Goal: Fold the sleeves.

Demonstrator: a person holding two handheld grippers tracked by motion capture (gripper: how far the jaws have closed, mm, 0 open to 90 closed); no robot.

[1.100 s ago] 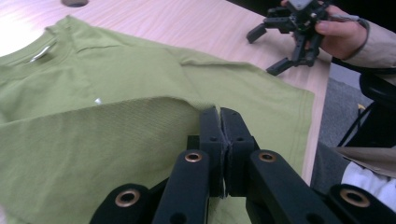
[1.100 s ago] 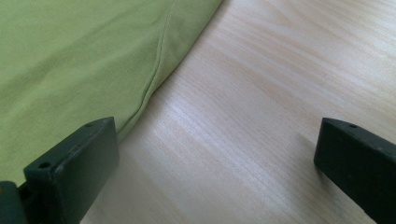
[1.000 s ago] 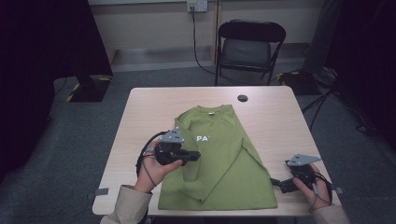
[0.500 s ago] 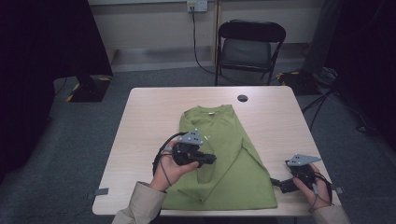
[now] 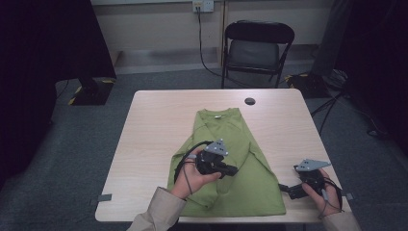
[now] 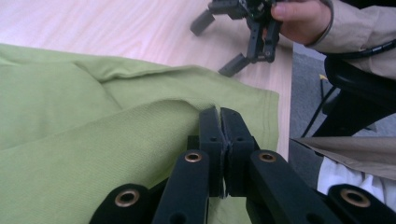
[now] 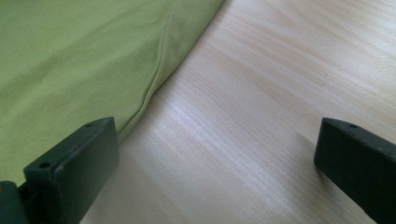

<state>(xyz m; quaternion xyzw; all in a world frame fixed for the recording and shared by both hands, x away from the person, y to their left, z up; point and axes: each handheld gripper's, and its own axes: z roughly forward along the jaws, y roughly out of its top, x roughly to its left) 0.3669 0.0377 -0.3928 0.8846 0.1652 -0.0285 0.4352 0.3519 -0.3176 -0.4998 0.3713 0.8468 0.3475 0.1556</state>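
Observation:
A green T-shirt (image 5: pixel 226 137) lies on the light wooden table (image 5: pixel 154 130), collar toward the far side. Its left side is lifted and folded over toward the middle. My left gripper (image 5: pixel 234 171) hovers over the shirt's lower middle, shut on a pinch of the green fabric (image 6: pixel 70 140); in the left gripper view its jaws (image 6: pixel 219 112) stand pressed together with cloth caught between them. My right gripper (image 5: pixel 286 189) rests open near the table's front right corner, just beside the shirt's lower right edge (image 7: pixel 70 56), with bare table (image 7: pixel 257 93) between its jaws (image 7: pixel 215 154).
A small black round object (image 5: pixel 249 101) lies near the table's far edge. A black folding chair (image 5: pixel 260 48) stands behind the table. The person's right hand and its gripper (image 6: pixel 217 46) sit close to the table's front right edge.
My left gripper has travelled right and slightly down across the shirt, dragging the shirt's left side over the middle. The right gripper has stayed put.

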